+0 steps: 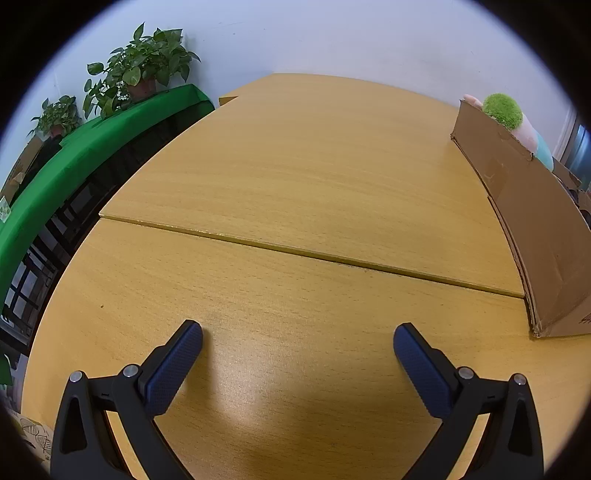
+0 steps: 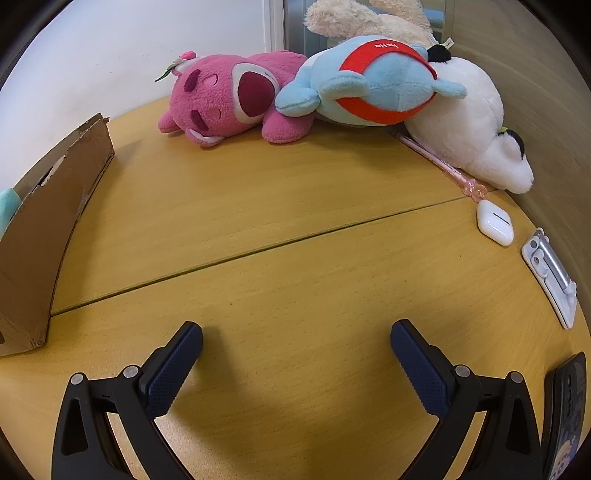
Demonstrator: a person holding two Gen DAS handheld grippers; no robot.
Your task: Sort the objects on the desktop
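In the right wrist view a pink plush bear (image 2: 229,103), a light blue plush with a red band (image 2: 369,85) and a white plush (image 2: 472,125) lie at the far side of the wooden table (image 2: 295,258). A pink pen (image 2: 443,166), a white earbud case (image 2: 495,223), a white metal stand (image 2: 550,277) and a dark phone (image 2: 565,413) lie along the right. My right gripper (image 2: 296,341) is open and empty above the table. My left gripper (image 1: 297,343) is open and empty above bare table. A cardboard box (image 1: 524,221) stands to its right, holding a green-topped plush (image 1: 504,110).
The cardboard box also shows at the left of the right wrist view (image 2: 44,236). A green ledge (image 1: 74,166) with potted plants (image 1: 144,70) runs along the table's left side. A cream plush (image 2: 369,18) lies behind the others by the wall.
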